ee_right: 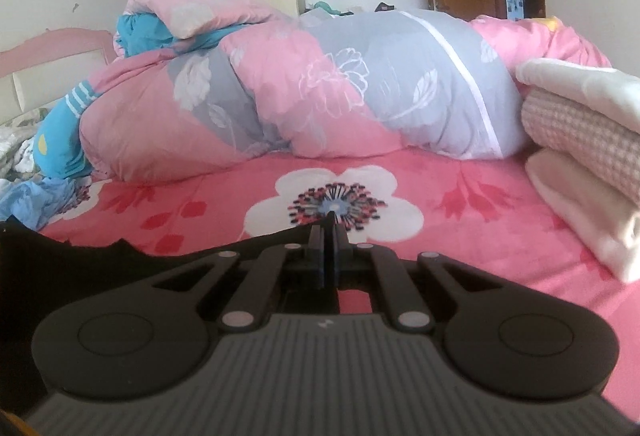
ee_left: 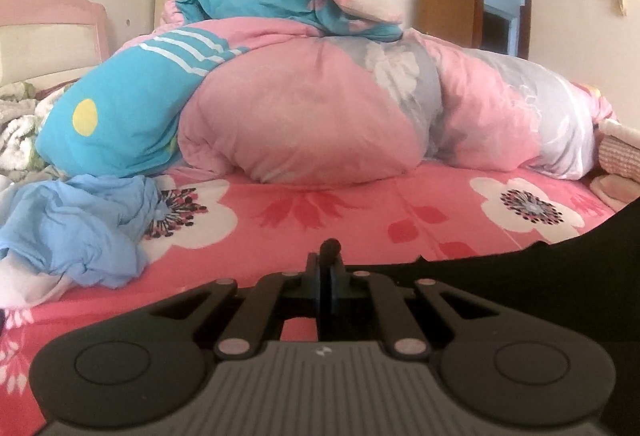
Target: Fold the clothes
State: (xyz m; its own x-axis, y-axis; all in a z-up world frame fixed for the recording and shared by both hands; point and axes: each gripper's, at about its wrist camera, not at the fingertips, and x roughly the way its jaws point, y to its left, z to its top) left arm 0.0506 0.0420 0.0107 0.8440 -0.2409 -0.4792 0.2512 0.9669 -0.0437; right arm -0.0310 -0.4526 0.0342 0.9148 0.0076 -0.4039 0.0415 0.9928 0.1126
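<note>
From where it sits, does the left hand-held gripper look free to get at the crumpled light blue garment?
Probably yes. The light blue garment lies ahead-left of the left hand-held gripper with only bare bedsheet between them, though the gripper looks shut on a black garment.

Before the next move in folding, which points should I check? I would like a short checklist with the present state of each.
1. Left gripper shut on black garment: ok.
2. Right gripper shut on the same garment: ok.
3. Garment spread flat between both: cannot tell, mostly hidden.
4. Bedsheet ahead free: ok.
5. Folded stack clear of the path: ok.
6. Blue cloth apart from the garment: ok.
</note>
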